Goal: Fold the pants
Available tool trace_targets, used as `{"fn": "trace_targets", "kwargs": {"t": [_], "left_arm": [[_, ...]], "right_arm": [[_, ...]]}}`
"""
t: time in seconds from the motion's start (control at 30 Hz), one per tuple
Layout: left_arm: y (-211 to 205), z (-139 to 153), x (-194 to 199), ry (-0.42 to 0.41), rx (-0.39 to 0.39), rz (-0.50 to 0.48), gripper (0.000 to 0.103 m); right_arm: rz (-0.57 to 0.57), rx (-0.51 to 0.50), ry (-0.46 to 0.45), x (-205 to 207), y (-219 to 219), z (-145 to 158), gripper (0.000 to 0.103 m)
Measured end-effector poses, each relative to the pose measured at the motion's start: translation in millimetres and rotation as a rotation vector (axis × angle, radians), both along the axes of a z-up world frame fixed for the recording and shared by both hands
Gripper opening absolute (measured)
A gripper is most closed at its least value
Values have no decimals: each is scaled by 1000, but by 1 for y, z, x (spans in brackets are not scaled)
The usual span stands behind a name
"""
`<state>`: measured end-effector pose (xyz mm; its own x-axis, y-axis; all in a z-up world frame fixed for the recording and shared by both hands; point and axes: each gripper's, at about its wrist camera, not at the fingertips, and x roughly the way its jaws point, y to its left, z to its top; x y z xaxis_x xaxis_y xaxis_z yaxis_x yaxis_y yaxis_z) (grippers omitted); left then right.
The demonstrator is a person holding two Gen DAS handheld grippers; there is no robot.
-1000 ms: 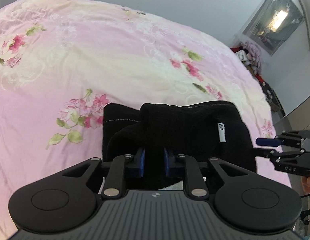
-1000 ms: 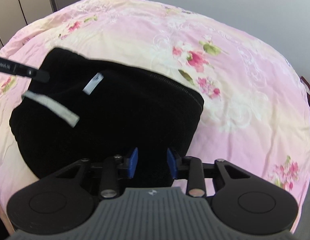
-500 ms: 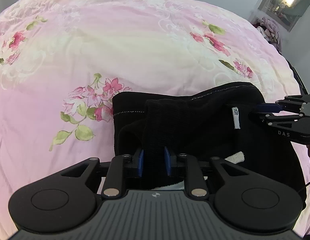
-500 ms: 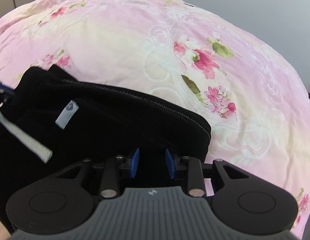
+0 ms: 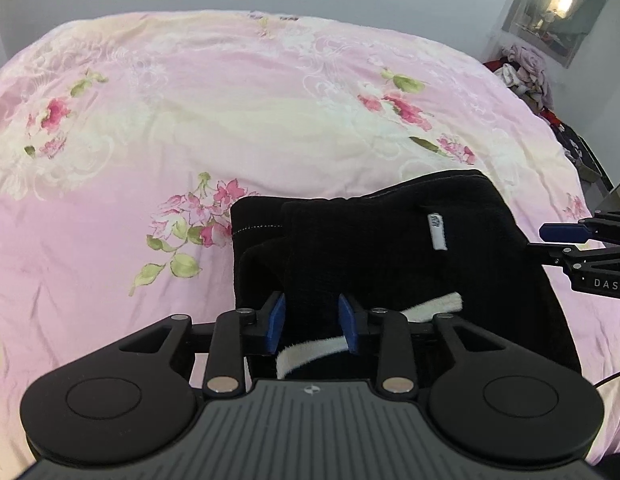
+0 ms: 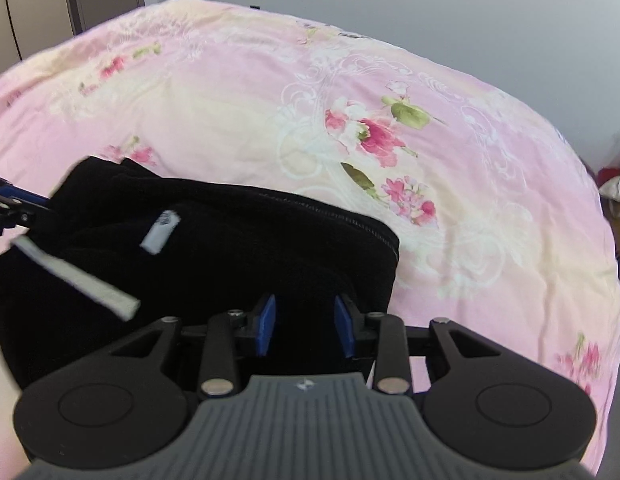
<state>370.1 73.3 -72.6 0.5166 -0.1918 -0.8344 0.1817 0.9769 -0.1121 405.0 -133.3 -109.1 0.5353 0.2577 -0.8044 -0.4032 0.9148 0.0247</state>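
A: Bed (image 5: 270, 120) first. Pink quilt cover with floral print fills both wrist views; grey wall behind, a cupboard door at the far left corner in the right wrist view, a heap of clothes (image 5: 525, 68) on the floor past the bed's far right corner.

B: Pants?

A: Black pants (image 5: 369, 248), bunched into a folded bundle on the bed, toward its near edge. In the left wrist view the bundle sits right of the middle; a stitched hem runs along its far edge. In the right wrist view it lies left of the middle, a zip-like seam (image 6: 329, 216) along its far side.

B: Left hand-held gripper?

A: Left hand-held gripper (image 5: 311, 322) points down at the bundle's near left part. Its jaws have just been opening; the blue pads stand apart with black cloth and a white strip (image 5: 310, 354) between them, not pinched.

B: Right one?

A: Right hand-held gripper (image 6: 306, 326) is over the bundle's near right part. Jaws have just been opening as well; pads apart, dark cloth between them, loose. Its tip also shows at the right edge of the left wrist view.

B: Small items?

A: White label (image 5: 437, 232) on top of the cloth, and a white drawstring end (image 6: 86, 280) lying across the left part, blurred.
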Motion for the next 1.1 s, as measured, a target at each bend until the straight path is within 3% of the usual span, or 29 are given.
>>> {"fn": "trace_targets", "kwargs": {"t": [0.17,0.27,0.33,0.5,0.63,0.83,0.87,0.9,0.93,0.97,1.0,1.03,1.1], "left_arm": [[-12,14,-58,-72,40,-63,40],[-16,-1,-76,-80,62,-52,40],[-13,-18,-77,-56,71,-15,34],[3,-52,-75,34,-14,73,30],[9,-80,-80,62,-20,125,25],[20,-63,-97,-17,-78,145,27],[21,-56,-99,-36,-85,146,31],[23,-47,-101,-66,-96,153,52],[25,-38,-102,-110,-110,168,77],[27,-30,-101,-160,-129,183,84],[30,-25,-100,-195,-149,189,90],[32,-22,-94,-205,-170,187,92],[34,-26,-77,-159,-200,179,92]], "right_arm": [[21,55,-13,-73,-19,12,36],[19,62,-2,-113,-24,-2,35],[12,40,-10,-133,-25,-18,30],[-55,76,23,-152,-34,-64,28],[-78,92,11,-153,-34,-97,28],[-110,147,30,-151,-41,-87,28],[-109,164,29,-151,-43,-80,29],[-112,184,29,-152,-47,-73,30],[-119,208,29,-152,-51,-67,36],[-127,235,22,-152,-55,-59,49],[-138,251,16,-148,-59,-53,55],[-152,262,15,-143,-63,-48,65],[-195,307,40,-127,-73,-43,68]]}}
